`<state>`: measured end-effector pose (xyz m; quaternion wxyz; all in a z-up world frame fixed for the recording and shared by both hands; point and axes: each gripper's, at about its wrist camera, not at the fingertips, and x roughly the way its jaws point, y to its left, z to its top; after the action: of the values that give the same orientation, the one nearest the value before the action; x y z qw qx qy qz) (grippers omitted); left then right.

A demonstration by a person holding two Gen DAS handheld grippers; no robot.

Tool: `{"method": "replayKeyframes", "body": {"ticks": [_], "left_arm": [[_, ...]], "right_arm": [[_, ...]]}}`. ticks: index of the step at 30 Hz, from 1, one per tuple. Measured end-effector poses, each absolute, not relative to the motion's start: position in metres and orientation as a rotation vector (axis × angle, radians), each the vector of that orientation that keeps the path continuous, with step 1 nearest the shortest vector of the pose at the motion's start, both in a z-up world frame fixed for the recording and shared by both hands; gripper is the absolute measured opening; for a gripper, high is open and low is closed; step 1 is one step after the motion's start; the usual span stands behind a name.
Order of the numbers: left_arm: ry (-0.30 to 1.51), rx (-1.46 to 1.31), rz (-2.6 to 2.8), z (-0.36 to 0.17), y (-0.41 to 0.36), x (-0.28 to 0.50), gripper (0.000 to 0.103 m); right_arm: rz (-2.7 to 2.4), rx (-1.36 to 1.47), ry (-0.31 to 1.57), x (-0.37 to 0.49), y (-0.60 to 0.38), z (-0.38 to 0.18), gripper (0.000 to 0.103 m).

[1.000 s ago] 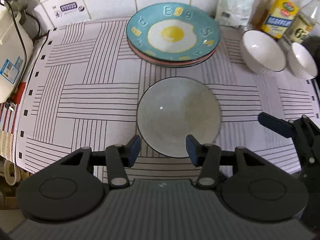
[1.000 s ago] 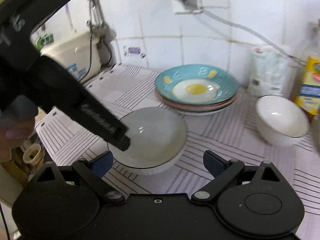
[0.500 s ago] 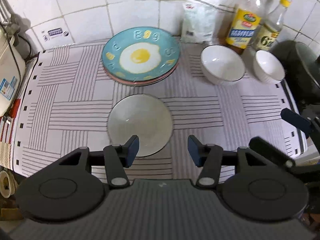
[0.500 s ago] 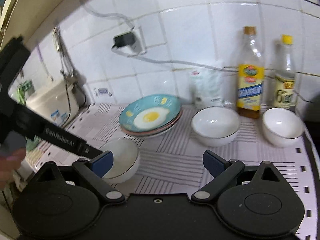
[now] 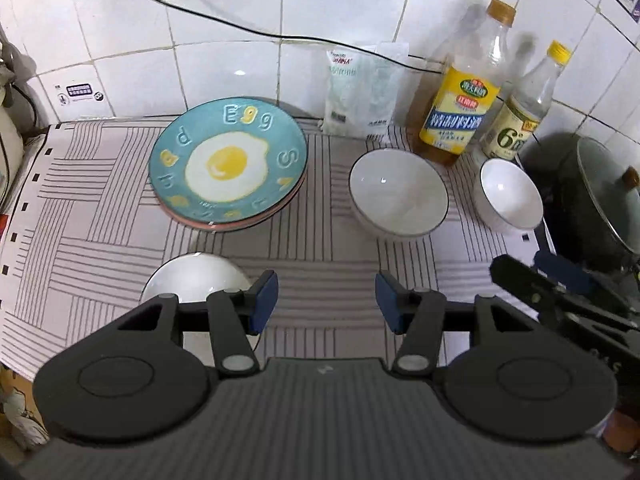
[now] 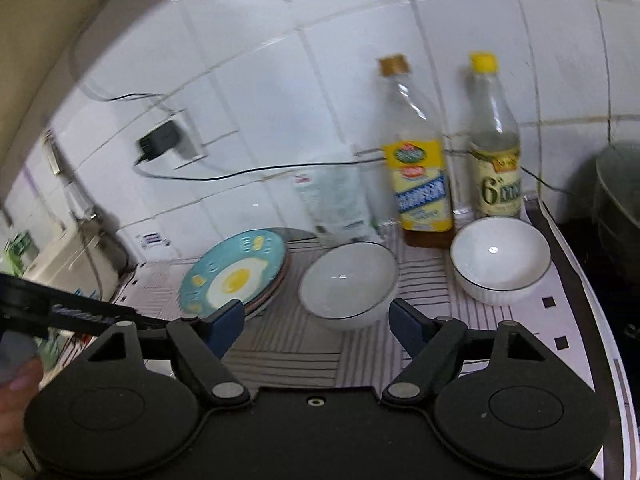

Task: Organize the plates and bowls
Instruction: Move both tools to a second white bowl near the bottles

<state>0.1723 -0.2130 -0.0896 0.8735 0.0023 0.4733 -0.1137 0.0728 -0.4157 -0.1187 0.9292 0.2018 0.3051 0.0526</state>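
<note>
Two handheld grippers hover over a striped mat [image 5: 100, 216] on a tiled kitchen counter, neither holding anything. In the right wrist view, the right gripper [image 6: 316, 320] faces the larger white bowl [image 6: 348, 284], which sits at centre frame just beyond and between its blue fingertips [image 6: 404, 320]; its jaws are closing from a wide spread, with only mat and air between them. The left gripper [image 5: 326, 300] stands about half open and empty in its own view, with a third bowl [image 5: 196, 280] at lower left, partly hidden behind its left finger. A stack of plates [image 5: 228, 164], topped by a blue fried-egg plate, lies at upper centre-left; a smaller white bowl [image 5: 508, 194] sits at right, near two bottles [image 5: 460, 116] against the wall. The right hand looks the nearer to the larger bowl, which lies straight ahead of its jaws; being round, the bowl has no long axis, so the rim is the likely place to grip. The right wrist view is blurred, the plates under the top one show only as edges, and a dark lidded pot [image 5: 600, 200] is cut off at the right edge.
</note>
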Motion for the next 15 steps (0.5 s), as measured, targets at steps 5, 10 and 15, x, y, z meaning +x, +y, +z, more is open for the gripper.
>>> {"method": "replayKeyframes", "body": {"ticks": [5,10,15], "left_arm": [[1.002,-0.010,-0.223,-0.100,-0.230,0.187,0.054],[1.013,-0.049,-0.200,-0.118,-0.242,0.205,0.055],[1.018,-0.103,-0.175,-0.138,-0.250,0.222,0.055]], "right_arm": [[0.104,0.462,0.667,0.097,-0.435,-0.139,0.082],[0.129,0.474,0.703,0.121,-0.444,-0.161,0.075],[0.134,0.504,0.736,0.140,-0.451,-0.181,0.070]]}}
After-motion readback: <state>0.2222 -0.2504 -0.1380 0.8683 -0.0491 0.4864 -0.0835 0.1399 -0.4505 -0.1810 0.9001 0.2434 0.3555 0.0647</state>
